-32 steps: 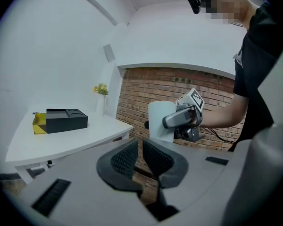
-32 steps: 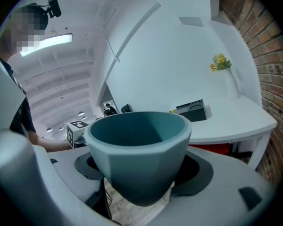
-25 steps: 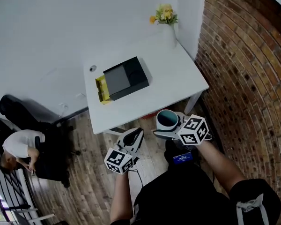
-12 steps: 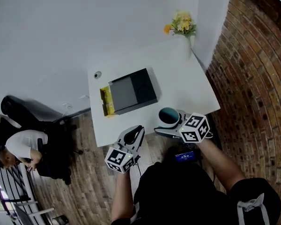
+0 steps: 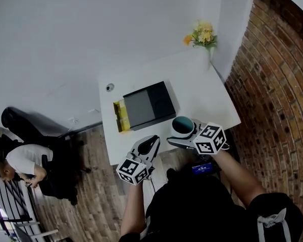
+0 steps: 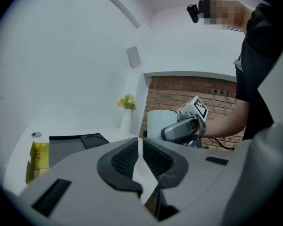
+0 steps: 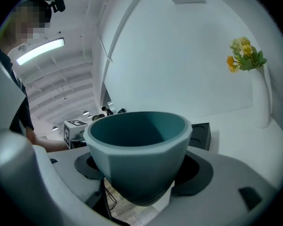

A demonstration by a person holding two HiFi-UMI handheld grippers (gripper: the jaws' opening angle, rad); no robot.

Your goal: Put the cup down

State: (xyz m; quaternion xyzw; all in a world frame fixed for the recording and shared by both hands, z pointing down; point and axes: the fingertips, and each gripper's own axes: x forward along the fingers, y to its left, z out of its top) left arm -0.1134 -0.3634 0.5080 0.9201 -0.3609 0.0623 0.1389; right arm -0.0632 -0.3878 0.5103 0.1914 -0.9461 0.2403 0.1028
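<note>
Teal cup (image 7: 137, 154) clamped in my right gripper (image 5: 188, 136); left gripper (image 5: 150, 144) pinched closed, empty. I should hold cup upright, lower onto bare table (image 5: 204, 92), then release.

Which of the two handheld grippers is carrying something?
The right gripper: its jaws clamp a teal cup, while the left gripper has its jaws together with nothing between them.

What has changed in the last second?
Both grippers advanced toward the table; the cup, earlier over the floor, now hangs above the table's near edge. Unchanged: the right gripper still clamps the cup, the left gripper is shut and empty, the black box and flowers sit as before.
</note>
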